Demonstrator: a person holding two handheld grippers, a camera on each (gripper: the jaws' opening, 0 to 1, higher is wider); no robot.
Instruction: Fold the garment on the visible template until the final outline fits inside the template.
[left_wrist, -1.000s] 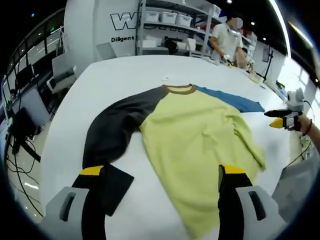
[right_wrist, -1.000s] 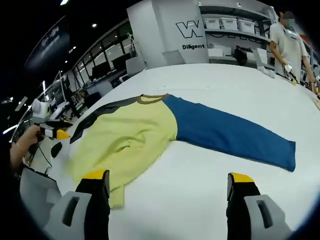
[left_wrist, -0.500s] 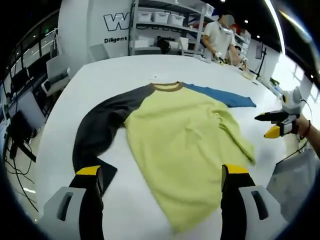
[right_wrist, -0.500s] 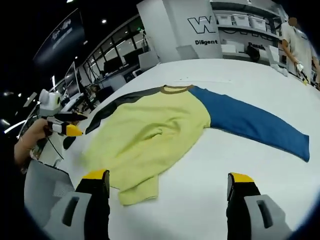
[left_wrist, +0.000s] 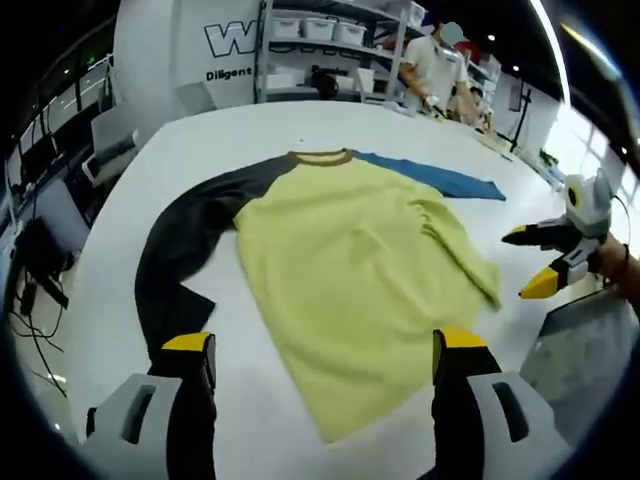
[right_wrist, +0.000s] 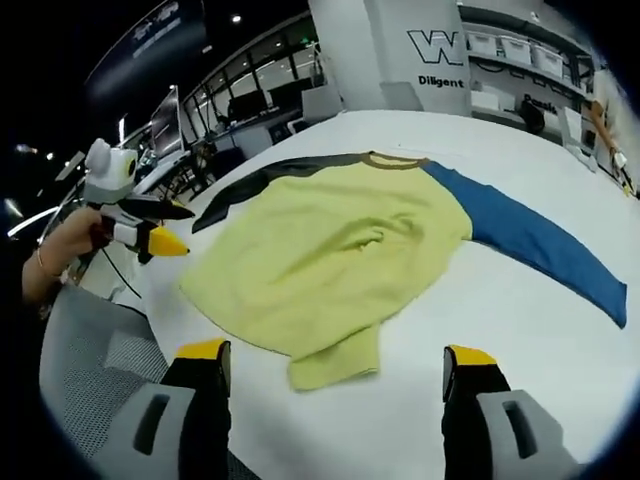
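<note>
I see a wide white table with the shirt spread flat across its middle, and I'll place everything else against that shirt. Its body is yellow-green with a brown collar at the far end; a dark sleeve runs off one side and bends back toward my left gripper, and a blue sleeve stretches straight out the other side across bare tabletop. In the right gripper view the near hem of the shirt is turned up in a loose flap. My left gripper hangs over the hem end, jaws wide apart, the dark cuff just ahead of one jaw, holding nothing. My right gripper sits off the yellow side of the shirt, jaws likewise spread and empty; its yellow tips show apart in the left gripper view too. Beyond the collar stand shelves with bins, and a person works there. I think no template outline is marked on the table, though the glare makes that hard to judge.
</note>
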